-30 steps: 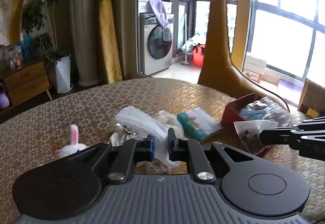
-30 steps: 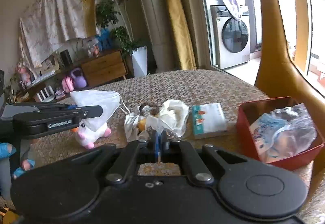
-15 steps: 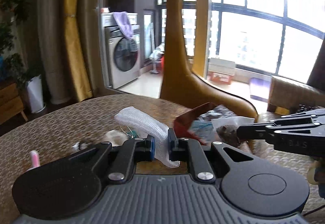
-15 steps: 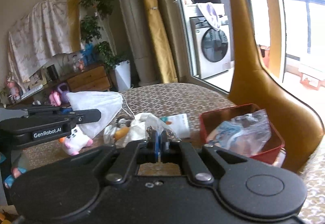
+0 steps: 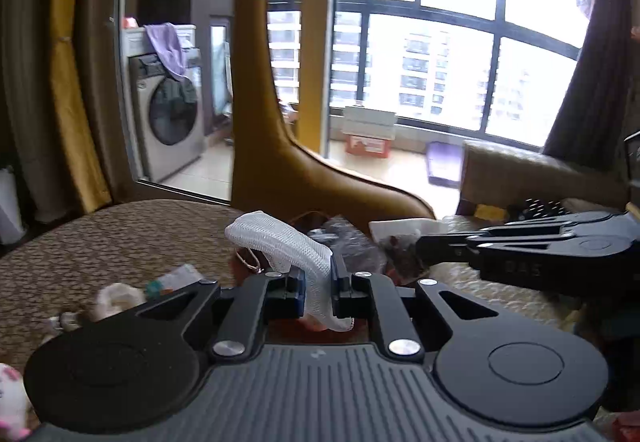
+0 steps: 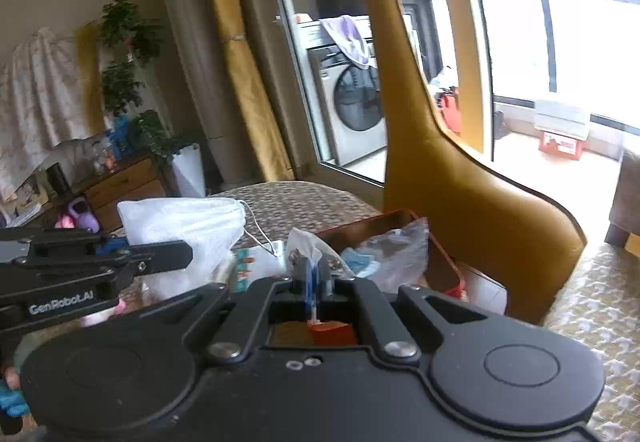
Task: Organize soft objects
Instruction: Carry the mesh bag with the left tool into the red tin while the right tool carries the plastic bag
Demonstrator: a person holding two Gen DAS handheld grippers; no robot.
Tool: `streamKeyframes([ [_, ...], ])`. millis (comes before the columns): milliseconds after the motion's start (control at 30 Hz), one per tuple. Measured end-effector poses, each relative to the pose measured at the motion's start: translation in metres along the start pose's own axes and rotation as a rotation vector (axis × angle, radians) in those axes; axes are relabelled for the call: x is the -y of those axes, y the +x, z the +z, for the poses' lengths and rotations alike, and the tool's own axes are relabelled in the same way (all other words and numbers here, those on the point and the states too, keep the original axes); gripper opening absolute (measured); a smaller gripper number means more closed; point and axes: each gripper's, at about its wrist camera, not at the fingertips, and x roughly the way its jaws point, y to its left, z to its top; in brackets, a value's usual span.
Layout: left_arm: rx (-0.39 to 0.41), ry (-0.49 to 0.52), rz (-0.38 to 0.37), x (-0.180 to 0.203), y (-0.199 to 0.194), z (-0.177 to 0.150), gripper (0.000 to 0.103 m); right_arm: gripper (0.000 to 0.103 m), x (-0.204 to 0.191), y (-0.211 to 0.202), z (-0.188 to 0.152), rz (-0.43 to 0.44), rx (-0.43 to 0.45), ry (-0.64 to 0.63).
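Now face mask [image 5: 280, 242] slanting up-left.

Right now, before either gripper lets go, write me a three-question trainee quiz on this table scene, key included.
1. True or false: the left gripper is shut on the white face mask.
2. Which container holds the clear plastic bag? A) wicker basket B) red box C) glass jar
3. Fill in: the right gripper pinches a small clear ____ with dark contents.

Key:
1. True.
2. B, the red box.
3. Packet.
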Motion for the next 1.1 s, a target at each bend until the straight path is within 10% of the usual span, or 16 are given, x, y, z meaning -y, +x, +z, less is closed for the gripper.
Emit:
streamKeyframes([
  [1100, -0.181, -0.196, -0.121, -0.021, 0.177, -0.003, 0.012, 0.001, 0.075, 0.116, -0.004, -0.120, -0.122, 0.062],
])
